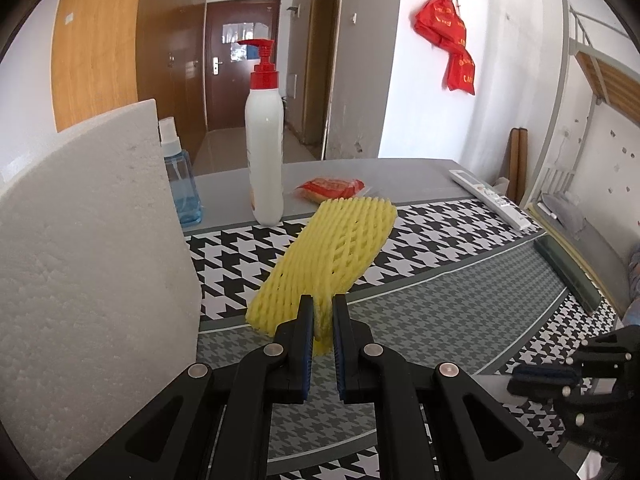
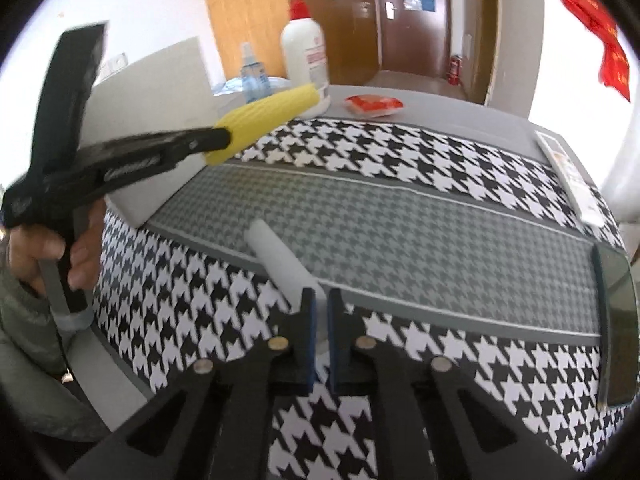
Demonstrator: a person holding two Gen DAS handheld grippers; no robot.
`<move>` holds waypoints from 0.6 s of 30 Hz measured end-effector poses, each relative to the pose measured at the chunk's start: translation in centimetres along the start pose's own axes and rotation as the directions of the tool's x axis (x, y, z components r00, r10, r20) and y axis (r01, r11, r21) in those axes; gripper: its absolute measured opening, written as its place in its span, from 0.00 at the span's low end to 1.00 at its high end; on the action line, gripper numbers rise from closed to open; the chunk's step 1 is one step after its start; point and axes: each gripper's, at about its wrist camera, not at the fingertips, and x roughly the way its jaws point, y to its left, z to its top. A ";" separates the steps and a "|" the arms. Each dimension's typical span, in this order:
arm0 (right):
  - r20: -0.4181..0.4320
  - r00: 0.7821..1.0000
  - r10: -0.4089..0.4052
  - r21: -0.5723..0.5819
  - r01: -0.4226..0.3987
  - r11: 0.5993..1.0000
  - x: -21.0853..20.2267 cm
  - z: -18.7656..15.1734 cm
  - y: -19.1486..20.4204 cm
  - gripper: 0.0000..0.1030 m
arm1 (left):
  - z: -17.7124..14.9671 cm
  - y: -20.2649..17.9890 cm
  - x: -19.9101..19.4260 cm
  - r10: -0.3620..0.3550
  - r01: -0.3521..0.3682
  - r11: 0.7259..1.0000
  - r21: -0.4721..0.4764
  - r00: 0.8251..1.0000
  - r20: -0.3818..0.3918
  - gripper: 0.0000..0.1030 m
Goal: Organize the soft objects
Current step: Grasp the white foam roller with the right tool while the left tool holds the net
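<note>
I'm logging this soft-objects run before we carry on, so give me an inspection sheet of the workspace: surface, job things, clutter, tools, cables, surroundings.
Surface: table with a houndstooth cloth, black-white and grey bands.
Job's things: yellow foam net, lifted off the cloth; white foam tube; white foam block at the left.
Clutter: pump bottle, blue spray bottle, red packet, remote, dark flat thing at the right edge.
Tools: left tool shut on the yellow foam net; right tool shut on the white foam tube.
Cables: nothing seen.
Surroundings: brown door, red bags on wall hooks, bunk bed frame.
</note>
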 end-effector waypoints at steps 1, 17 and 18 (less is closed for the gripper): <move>0.013 1.000 -0.005 -0.016 0.005 1.000 -0.3 -0.1 0.3 0.08 | 0.0 0.0 0.0 0.001 -0.001 1.000 -0.001 1.000 0.002 0.09; -0.043 0.999 0.003 -0.161 -0.010 0.987 3.0 1.0 2.0 0.51 | 0.0 0.1 0.0 -0.002 0.002 1.000 0.004 1.000 0.001 0.09; -0.050 0.999 0.007 -0.175 -0.015 0.985 3.3 1.0 2.2 0.50 | 0.0 0.2 0.0 -0.003 0.003 1.000 0.002 1.000 0.002 0.09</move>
